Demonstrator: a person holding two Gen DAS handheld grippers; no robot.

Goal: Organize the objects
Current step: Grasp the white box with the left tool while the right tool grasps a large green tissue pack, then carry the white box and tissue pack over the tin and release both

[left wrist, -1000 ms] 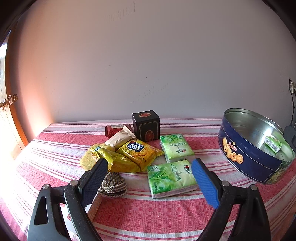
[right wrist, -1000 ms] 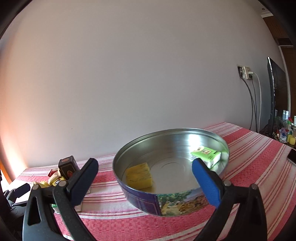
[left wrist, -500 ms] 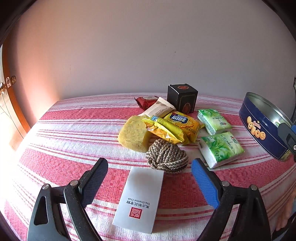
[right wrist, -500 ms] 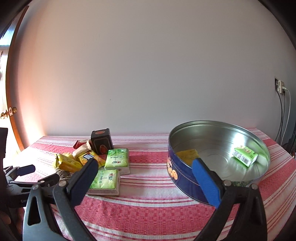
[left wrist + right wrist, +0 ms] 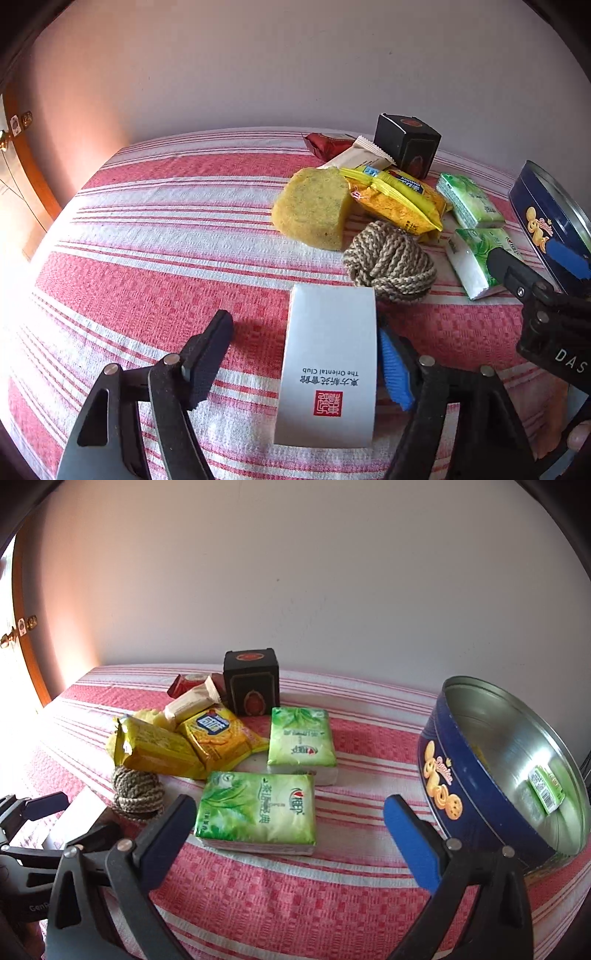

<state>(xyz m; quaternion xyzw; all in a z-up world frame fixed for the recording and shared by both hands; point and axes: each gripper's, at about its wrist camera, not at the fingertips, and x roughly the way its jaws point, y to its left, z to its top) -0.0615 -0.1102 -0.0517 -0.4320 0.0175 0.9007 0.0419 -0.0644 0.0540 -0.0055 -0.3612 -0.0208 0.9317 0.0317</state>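
My left gripper is open, its fingers on either side of a flat white packet that lies on the striped cloth; the packet's right edge is against the blue pad. My right gripper is open and empty, just in front of the nearer green tissue pack. A second green tissue pack lies behind it. The blue biscuit tin stands at the right with a small green carton inside.
A coiled rope ball, a yellow sponge, yellow snack packs, a beige wrapper, a red sachet and a black box cluster behind the packet. The wall is close behind the table.
My left gripper has moved forward and down around the white packet. My right gripper has swung left from the tin toward the tissue packs.
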